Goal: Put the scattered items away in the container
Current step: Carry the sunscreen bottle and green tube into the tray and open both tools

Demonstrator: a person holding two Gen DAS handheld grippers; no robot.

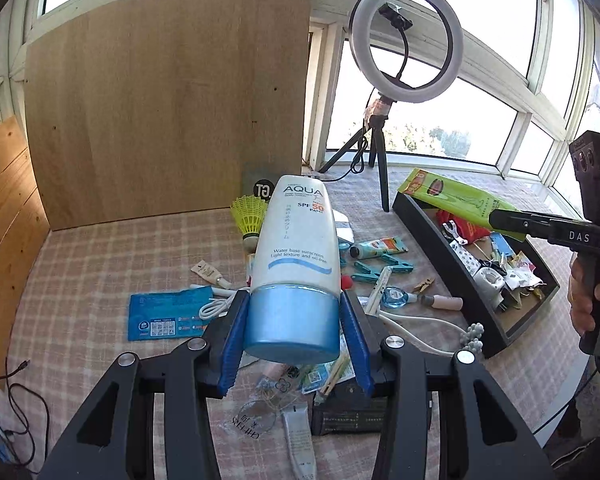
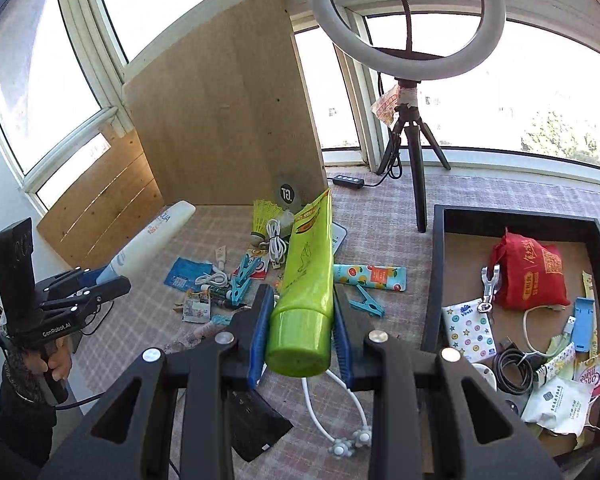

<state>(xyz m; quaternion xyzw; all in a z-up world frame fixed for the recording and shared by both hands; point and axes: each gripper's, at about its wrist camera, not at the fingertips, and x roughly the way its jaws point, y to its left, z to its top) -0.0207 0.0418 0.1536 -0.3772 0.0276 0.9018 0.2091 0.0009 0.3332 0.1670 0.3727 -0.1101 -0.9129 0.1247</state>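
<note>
Between the blue pads of the left gripper [image 1: 295,332]: white sunscreen tube [image 1: 296,236], pinched at its pale blue cap, cap end toward the camera, crimped end pointing up and away. Printed "AQUA", "SPF 50", "Water base sunscreen, Light texture and oil-free"; blue wave stripe just above the cap. Held clear of the checked tablecloth [image 1: 100,272], above the scattered clutter.

Between the pads of the right gripper [image 2: 300,338]: lime-green tube [image 2: 310,268], clamped at its matching green screw cap, body flattening toward a crimped end with a red and orange label. Line drawing on the body, too small to read. In the left wrist view, crimped end poised over the far corner of the black container [image 1: 440,248].

Black container, right side of the table: shallow rectangular tray with brown floor. Contents: red pouch [image 2: 528,276], patterned tissue pack [image 2: 468,328], blue clip [image 2: 583,322], black coiled cable [image 2: 514,364], white sachets, assorted small packets.

Loose on the cloth: yellow shuttlecock [image 1: 249,216], teal clothespins [image 1: 384,266], citrus-print tube [image 2: 370,276], white cable bundle [image 2: 275,240], blue sachet [image 1: 168,316], wooden peg [image 1: 424,285], white cord with bead ends [image 2: 350,446].

Background: ring light on tripod [image 1: 406,42], plywood board [image 1: 168,104] leaning upright, windows behind.
</note>
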